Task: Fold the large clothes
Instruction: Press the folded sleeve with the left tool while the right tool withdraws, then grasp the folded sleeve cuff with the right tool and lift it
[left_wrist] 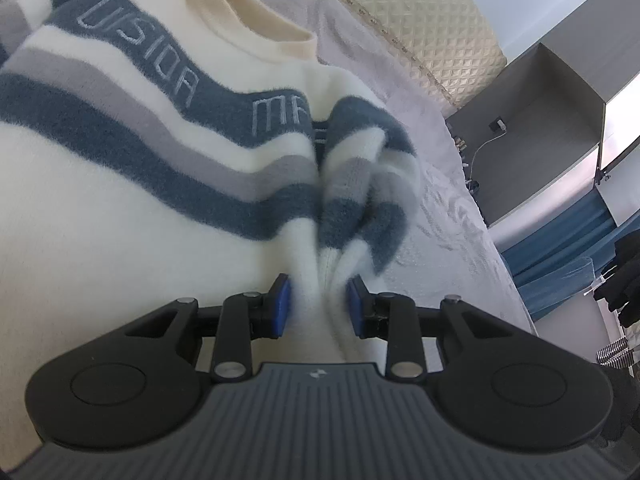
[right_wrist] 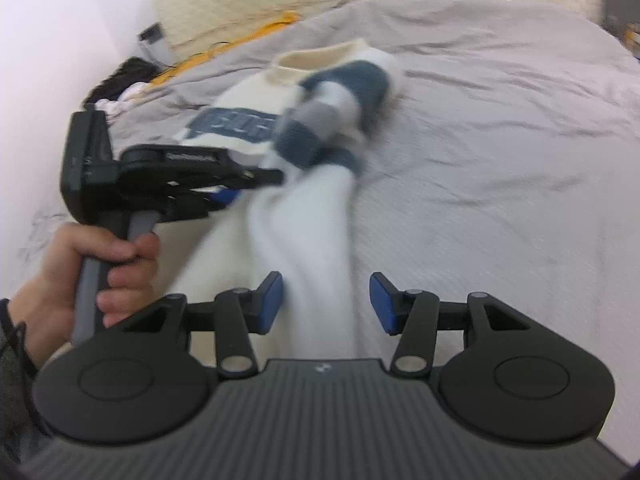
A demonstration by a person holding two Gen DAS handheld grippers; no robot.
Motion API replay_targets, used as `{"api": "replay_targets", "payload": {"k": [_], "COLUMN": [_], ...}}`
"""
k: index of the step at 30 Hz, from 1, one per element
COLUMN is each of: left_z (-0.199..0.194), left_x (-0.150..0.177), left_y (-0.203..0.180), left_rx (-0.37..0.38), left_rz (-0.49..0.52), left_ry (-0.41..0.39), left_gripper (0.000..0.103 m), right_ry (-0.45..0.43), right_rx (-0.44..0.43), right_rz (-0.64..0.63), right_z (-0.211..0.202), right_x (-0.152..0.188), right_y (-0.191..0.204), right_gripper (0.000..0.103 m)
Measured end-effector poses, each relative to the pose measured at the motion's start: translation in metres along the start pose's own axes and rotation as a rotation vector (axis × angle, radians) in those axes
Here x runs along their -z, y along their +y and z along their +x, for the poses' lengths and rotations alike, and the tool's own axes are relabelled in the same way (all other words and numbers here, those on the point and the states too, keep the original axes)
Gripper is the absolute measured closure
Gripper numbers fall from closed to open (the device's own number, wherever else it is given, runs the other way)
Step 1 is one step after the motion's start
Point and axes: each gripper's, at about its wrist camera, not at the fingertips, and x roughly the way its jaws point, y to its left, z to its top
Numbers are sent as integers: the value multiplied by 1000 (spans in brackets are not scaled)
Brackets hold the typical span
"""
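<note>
Bed (right_wrist: 500,128) covered by a pale grey sheet; quilted cream headboard (left_wrist: 432,28) at the far side. A fuzzy white sweater (left_wrist: 120,208) with navy and grey stripes is spread on the bed, cream collar (left_wrist: 256,24) far, one sleeve (left_wrist: 360,184) bunched beside the body on the right.

Left gripper (left_wrist: 320,304): blue-padded fingers (left_wrist: 282,300) are set partly apart around a gathered ridge of white fabric; whether a firm pinch is made cannot be told. Right gripper (right_wrist: 326,300): fingers spread wide, the sleeve's white length lying between them, not pinched. Left hand (right_wrist: 92,276) is seen on its handle.

Judgement: sleeve fold in progress. Both layers should be caught fully before lifting; the sleeve is best carried flat across the chest, slowly, as the plush knit is likely to slip and bunch
</note>
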Motion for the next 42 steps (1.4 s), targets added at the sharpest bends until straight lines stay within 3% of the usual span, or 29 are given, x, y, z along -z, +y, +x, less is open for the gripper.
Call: {"api": "replay_targets", "payload": {"k": [2,6,8,11,19,21,23,28,33,38,42], "left_z": [-1,-2,-4,-7,-13,-13,-15,-31,-48,-45,-40], "left_x": [1,3,4,6,11,12,14,14,10,6,7], "left_y": [1,0,0,-1,-5,-6,-9,-8,-8,-9,-13], "left_rx": [4,7,3,-6,-18,-16,-27,-10,-19,-66,-56], "left_rz": [0,-1,0,-1,0,-2,9,-23,-28,14,32], "left_ry": [-7,-13,-16,-24,-47,-51,-57,-89,-149,-153,-137], "left_gripper": [68,68,68,68,63,63,61,57,53,52,52], "right_ry": [13,55,77,99,171,200,207,120,56,-38,-138], "right_rx": [-3,70,65,21,162,172,152,199,391,654,878], "right_rz": [16,-27,-11,-8,-97,-61,16,132,5,-126,-227], "right_z": [-7,-8,-3,-3,12,21,28,7,-24,-45,-40], "right_x": [6,13,13,15,33,35,34,13,-37,-126,-203], "right_y": [-3,2,1,2,10,3,-6,-26,-51,-96,-128], "right_gripper": [51,57,65,66,73,74,83,87,88,88,88]}}
